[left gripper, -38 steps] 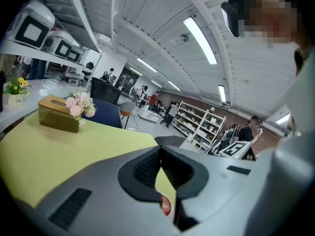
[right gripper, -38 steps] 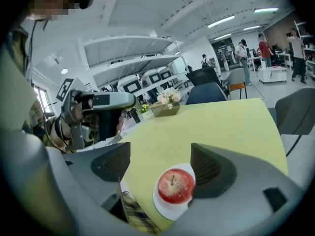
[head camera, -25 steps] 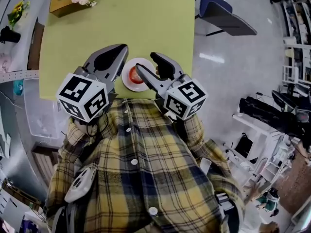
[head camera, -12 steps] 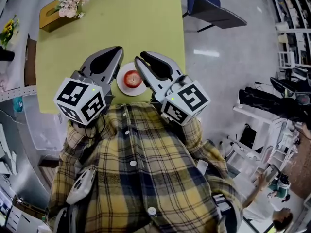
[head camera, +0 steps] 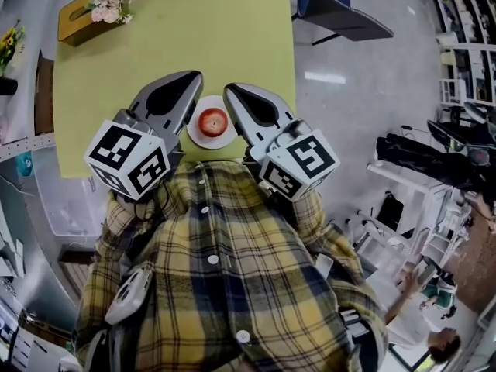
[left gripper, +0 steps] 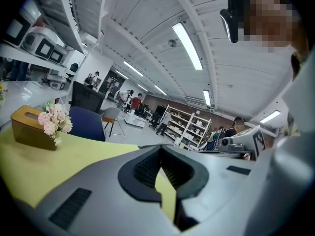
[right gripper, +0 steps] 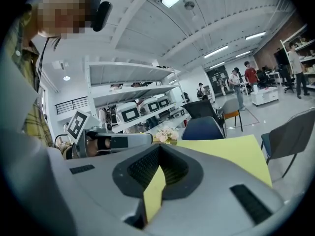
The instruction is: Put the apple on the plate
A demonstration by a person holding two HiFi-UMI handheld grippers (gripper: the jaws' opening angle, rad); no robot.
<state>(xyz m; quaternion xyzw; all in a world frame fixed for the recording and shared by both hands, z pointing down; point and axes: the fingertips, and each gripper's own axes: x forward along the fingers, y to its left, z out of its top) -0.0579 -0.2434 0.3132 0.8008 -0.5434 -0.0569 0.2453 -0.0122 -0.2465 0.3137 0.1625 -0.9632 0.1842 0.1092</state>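
only the head view shows the apple (head camera: 213,120) on the plate (head camera: 225,139), flanked by the left hand-held gripper (head camera: 192,77) and right hand-held gripper (head camera: 232,91); their own views show jaws together, empty.

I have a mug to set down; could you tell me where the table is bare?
Bare: the middle and far right of the table, between the tissue box and the plate. Crowded: the near edge, where the left tool and right tool flank the apple.
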